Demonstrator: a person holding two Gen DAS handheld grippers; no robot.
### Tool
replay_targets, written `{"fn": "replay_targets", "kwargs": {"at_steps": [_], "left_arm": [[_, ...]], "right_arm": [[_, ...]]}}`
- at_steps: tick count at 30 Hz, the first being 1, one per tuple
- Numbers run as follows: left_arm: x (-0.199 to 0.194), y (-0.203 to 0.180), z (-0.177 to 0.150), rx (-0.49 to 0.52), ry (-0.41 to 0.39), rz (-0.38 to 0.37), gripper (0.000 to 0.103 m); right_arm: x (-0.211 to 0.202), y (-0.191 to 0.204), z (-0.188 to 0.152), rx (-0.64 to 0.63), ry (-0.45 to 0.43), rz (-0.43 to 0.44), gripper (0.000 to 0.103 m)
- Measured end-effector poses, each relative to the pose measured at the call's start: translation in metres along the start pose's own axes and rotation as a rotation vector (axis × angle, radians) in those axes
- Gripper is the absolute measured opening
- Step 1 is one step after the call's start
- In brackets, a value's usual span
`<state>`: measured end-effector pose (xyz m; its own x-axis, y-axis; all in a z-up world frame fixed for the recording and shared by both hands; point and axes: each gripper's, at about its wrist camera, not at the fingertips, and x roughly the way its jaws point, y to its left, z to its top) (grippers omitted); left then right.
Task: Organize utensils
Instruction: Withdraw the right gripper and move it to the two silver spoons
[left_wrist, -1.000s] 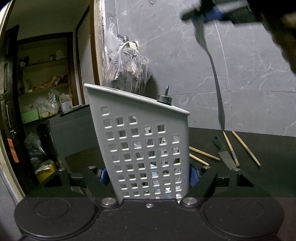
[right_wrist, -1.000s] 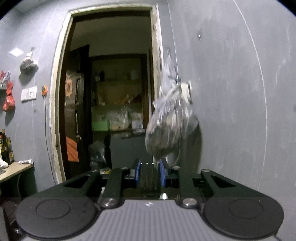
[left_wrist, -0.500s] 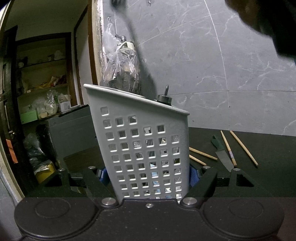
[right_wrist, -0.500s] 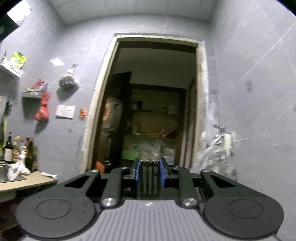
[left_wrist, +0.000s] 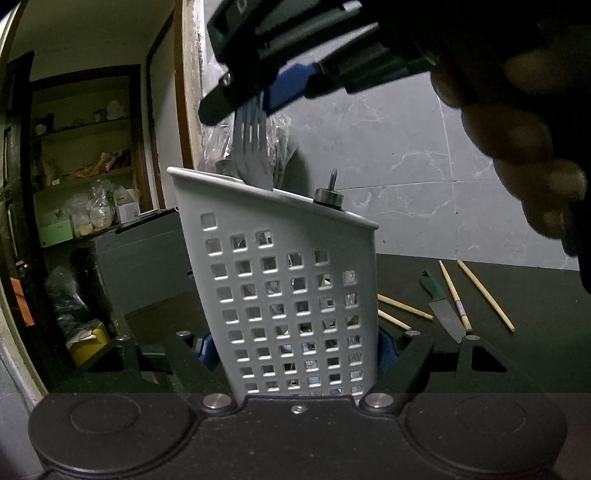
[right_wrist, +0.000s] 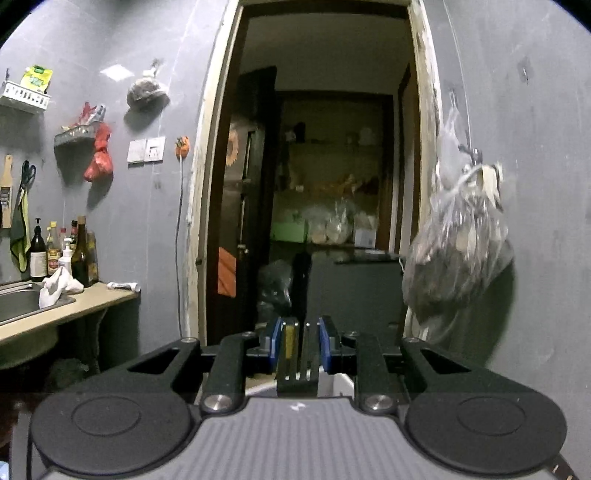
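Straight ahead of my left wrist camera, my left hand-held gripper (left_wrist: 295, 347) is clamped on the base of a white perforated utensil basket (left_wrist: 291, 295), its blue pads pressed against both side walls; the basket stands tilted on the dark bench (left_wrist: 517, 354). Above it, my right hand-held gripper (left_wrist: 258, 96) reaches in from the upper right, my hand (left_wrist: 517, 140) behind it, pinching a fork (left_wrist: 253, 147) by its tines with the handle end dipping behind the basket's rim. A dark knob-topped utensil (left_wrist: 328, 194) pokes out of the basket further right. On the bench beyond lie a green-handled knife (left_wrist: 441, 308) and several wooden chopsticks (left_wrist: 484, 295), near one another. From my right wrist camera, the blue pads are closed on the fork (right_wrist: 297, 354), seen end-on as dark tines between them, and a corner of the white basket (right_wrist: 341, 384) shows just below. A doorway (right_wrist: 317, 184) fills the middle, and a clear plastic bag (right_wrist: 458, 243) hangs on the grey wall at right.
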<state>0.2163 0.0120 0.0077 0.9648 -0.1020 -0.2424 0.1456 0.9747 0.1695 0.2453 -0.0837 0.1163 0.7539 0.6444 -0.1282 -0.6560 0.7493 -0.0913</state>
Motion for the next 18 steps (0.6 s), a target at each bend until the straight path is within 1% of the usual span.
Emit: {"fn": "replay_targets", "kwargs": {"at_steps": [8, 10, 11, 12, 13, 14, 15, 16, 17, 18], "left_arm": [[0.0, 0.001, 0.0, 0.001, 0.0, -0.003, 0.078], [0.0, 0.002, 0.0, 0.0, 0.0, -0.004, 0.078], [-0.001, 0.002, 0.0, -0.001, 0.0, -0.005, 0.078], [-0.001, 0.002, 0.0, -0.003, -0.001, -0.006, 0.078], [0.0, 0.003, 0.0, -0.004, -0.001, -0.006, 0.078], [0.0, 0.003, 0.0, -0.006, -0.001, -0.007, 0.078], [0.0, 0.004, 0.0, -0.007, -0.001, -0.009, 0.078], [0.0, 0.005, 0.0, -0.008, -0.002, -0.011, 0.078], [0.0, 0.006, 0.0, -0.011, -0.001, -0.012, 0.078], [-0.001, 0.006, 0.0, -0.013, -0.002, -0.013, 0.078]], "right_arm": [[0.002, -0.004, -0.011, 0.012, 0.041, 0.015, 0.026], [0.0, -0.007, -0.013, 0.021, 0.034, 0.02, 0.04], [-0.003, -0.01, -0.013, 0.031, 0.02, 0.03, 0.053], [-0.007, -0.012, -0.013, 0.039, 0.004, 0.037, 0.06], [-0.012, -0.015, -0.012, 0.046, -0.02, 0.042, 0.061], [-0.018, -0.019, -0.011, 0.051, -0.046, 0.04, 0.065], [-0.024, -0.023, -0.009, 0.056, -0.067, 0.026, 0.072], [-0.029, -0.027, -0.008, 0.061, -0.087, 0.003, 0.076], [-0.034, -0.034, -0.006, 0.067, -0.104, -0.03, 0.086], [-0.038, -0.04, -0.006, 0.077, -0.115, -0.06, 0.094]]}}
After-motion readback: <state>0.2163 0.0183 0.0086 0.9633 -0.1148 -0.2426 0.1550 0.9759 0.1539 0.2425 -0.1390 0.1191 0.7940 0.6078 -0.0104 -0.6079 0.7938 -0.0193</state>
